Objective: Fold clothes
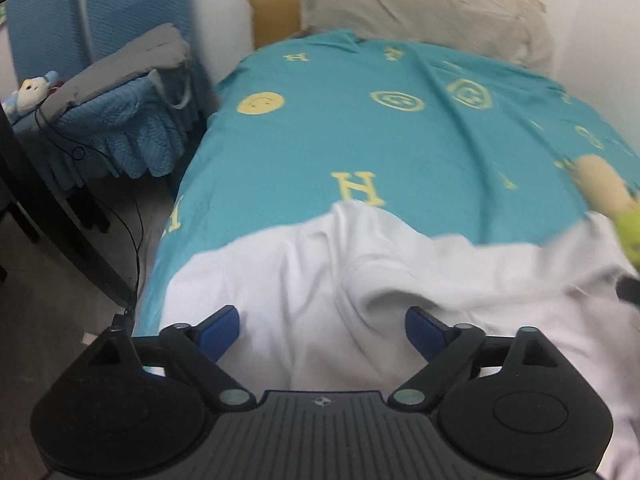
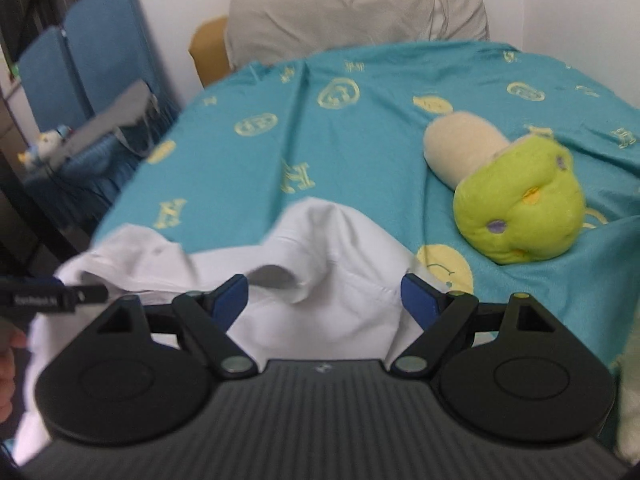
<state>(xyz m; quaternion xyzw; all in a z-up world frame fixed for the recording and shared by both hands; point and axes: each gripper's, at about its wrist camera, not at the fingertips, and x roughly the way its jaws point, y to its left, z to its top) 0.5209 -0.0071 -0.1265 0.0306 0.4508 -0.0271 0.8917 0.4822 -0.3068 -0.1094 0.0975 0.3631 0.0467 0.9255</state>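
- Blue-padded fingers of the left gripper [image 1: 322, 330] stand spread wide, pinching nothing, low over one white garment [image 1: 312, 280].
- Blue pads on the right gripper [image 2: 322, 298] are likewise spread, with rumpled white cloth lying between and below them.
- One white garment only, crumpled at the near end of the bed on a teal sheet [image 1: 360, 140] printed with yellow letters and smiley faces; its near edge is hidden behind both gripper bodies, so its type is hard to tell.
- One green and beige plush toy [image 2: 516, 204] lies on the sheet to the right, apart from the garment; it is blurred and cut off in the left wrist view.
- One grey pillow [image 2: 356, 8] sits at the far end.
- One small plush figure [image 1: 30, 92] rests on a blue-covered stand beside the bed, too blurred to identify.
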